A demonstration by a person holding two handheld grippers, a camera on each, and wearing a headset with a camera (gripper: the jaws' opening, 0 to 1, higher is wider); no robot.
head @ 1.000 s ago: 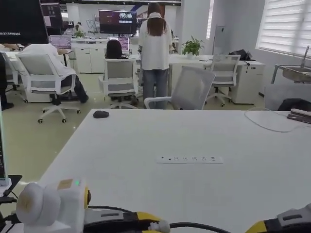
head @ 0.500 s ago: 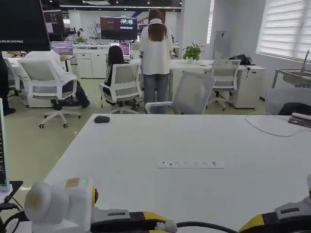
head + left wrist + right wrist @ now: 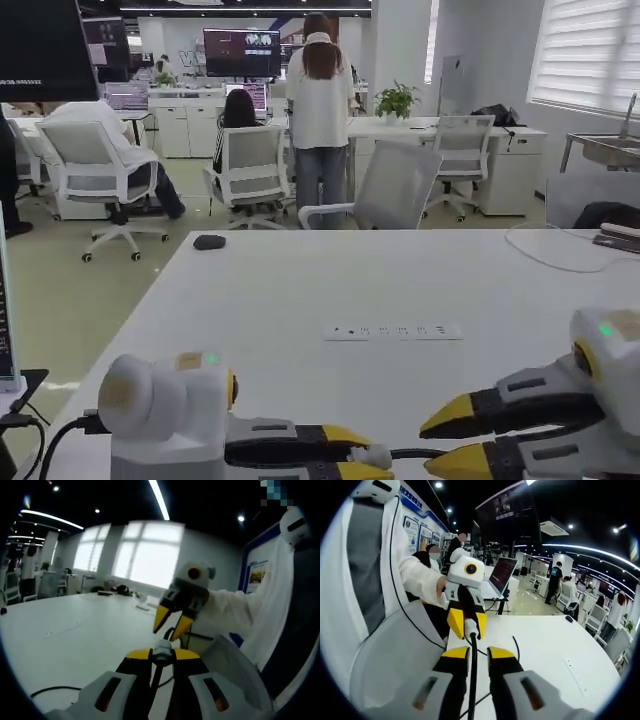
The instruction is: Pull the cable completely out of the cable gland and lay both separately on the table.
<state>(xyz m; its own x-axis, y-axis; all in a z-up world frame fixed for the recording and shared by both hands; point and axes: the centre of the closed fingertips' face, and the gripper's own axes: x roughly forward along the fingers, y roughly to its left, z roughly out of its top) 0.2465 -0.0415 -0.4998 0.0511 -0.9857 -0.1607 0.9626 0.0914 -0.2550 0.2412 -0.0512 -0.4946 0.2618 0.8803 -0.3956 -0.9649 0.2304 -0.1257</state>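
Low in the head view, my left gripper is shut on a small white cable gland. A thin black cable leaves the gland and runs right, between the yellow tips of my right gripper, whose jaws stand apart around it. In the left gripper view the gland sits between my own tips, and the right gripper faces it, open. In the right gripper view the cable passes between my open jaws toward the gland, held by the left gripper.
A white table carries a flush power strip at its middle, a dark mouse at the far left and a thin white cable at the far right. A grey office chair stands behind it, with people further back.
Both grippers have risen into the head view. The right gripper has moved left, closer to the gland, and its open jaws now stand around the cable.
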